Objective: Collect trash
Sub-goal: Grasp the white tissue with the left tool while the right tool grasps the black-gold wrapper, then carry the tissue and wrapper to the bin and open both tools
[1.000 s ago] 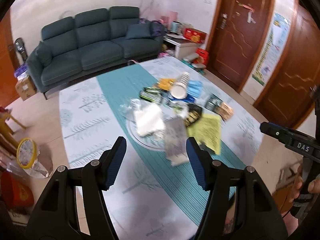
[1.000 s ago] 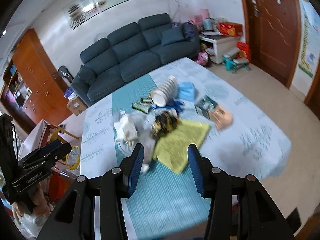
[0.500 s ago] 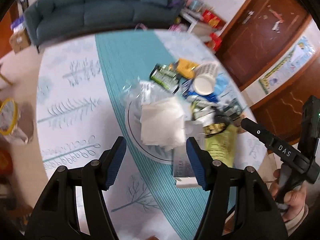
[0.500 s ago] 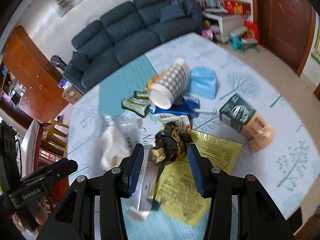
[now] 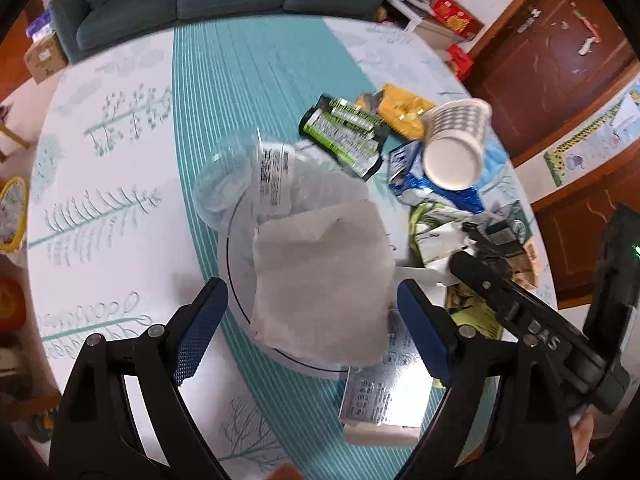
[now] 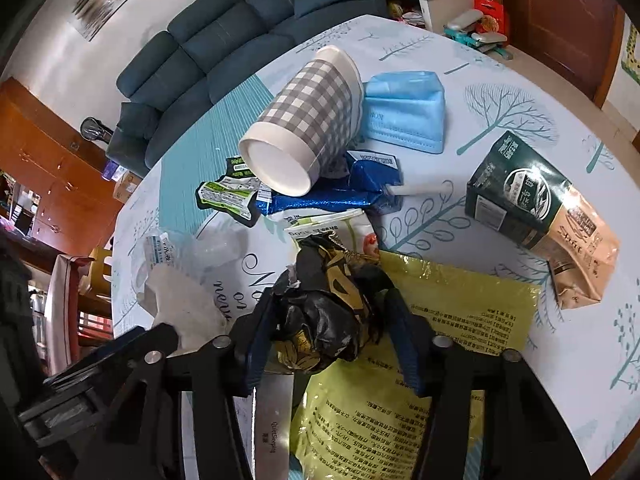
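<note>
One checked cup, one tissue

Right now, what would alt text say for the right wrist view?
The right gripper, opening, straddles a crumpled black wrapper lying on a yellow bag. Beyond, a checked paper cup lies tipped among wrappers on the table.

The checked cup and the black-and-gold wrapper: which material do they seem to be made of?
The checked cup looks like matte paper: a printed grey check and a plain white rolled base rim. The black-and-gold wrapper seems to be thin glossy plastic or foil film, though which is unclear: it is crumpled into sharp shiny creases.
</note>
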